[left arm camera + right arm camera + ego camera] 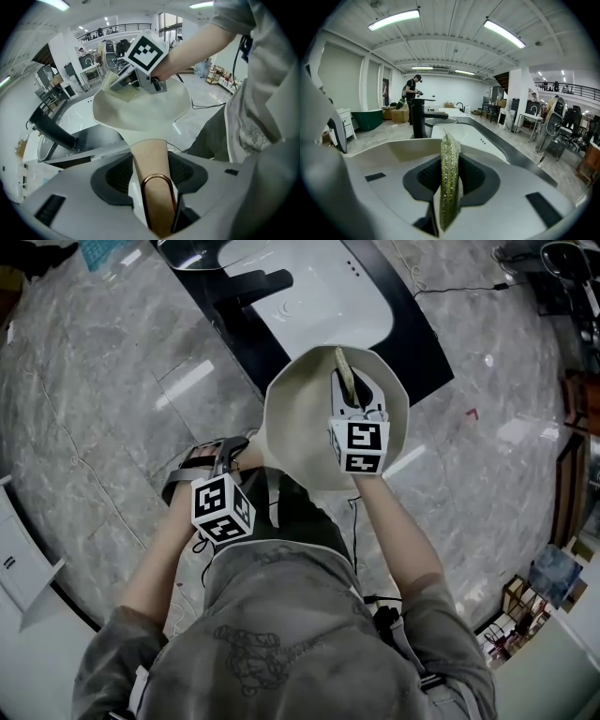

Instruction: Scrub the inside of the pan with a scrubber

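left gripper (151, 178) is clamped on the tan tapered handle (149, 157) of the cream round pan (300, 427), so the pan's held up in the air just ahead of those jaws. right gripper (449, 183) is pinched on a thin glittery green scrubber sheet (450, 150), stood on edge and poking past its tips over the pan's inside, whether it's touching can't be told
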Demonstrator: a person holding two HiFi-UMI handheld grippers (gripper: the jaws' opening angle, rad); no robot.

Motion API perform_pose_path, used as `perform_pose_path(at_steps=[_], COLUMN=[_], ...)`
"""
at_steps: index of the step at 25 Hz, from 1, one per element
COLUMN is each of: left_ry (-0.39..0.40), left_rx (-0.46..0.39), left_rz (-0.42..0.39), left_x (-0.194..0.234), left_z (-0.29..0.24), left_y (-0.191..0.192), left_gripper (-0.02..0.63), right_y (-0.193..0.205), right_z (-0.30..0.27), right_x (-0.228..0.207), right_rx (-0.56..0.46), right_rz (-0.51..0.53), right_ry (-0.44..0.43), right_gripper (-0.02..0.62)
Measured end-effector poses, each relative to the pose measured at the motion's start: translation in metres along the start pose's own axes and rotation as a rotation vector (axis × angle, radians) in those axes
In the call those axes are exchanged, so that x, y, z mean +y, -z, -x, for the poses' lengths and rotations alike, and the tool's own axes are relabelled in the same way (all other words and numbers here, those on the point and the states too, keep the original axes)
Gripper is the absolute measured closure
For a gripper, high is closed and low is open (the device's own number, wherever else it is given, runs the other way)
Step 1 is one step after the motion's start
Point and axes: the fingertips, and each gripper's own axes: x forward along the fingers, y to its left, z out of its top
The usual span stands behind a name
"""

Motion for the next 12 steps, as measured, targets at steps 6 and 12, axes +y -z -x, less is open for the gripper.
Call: perform_pose_path(at_steps=[6, 12], left_ry=[0.0, -0.003], left_rx=[-0.006, -0.003], left_rz=[-0.001, 0.001], left_x=[0.0, 0.0], left_z=[0.002, 0.001], left_y=[-0.001, -0.001], left_gripper=[0.373, 0.373], right_y=[-0.002, 0.009], right_z=[-0.006, -0.011], right_x=[0.029, 0.062], right_rx=[-0.008, 0.046], right_rz=[0.044, 0.067], right_ry=[-0.113, -0.227], right_gripper=[0.515, 0.511])
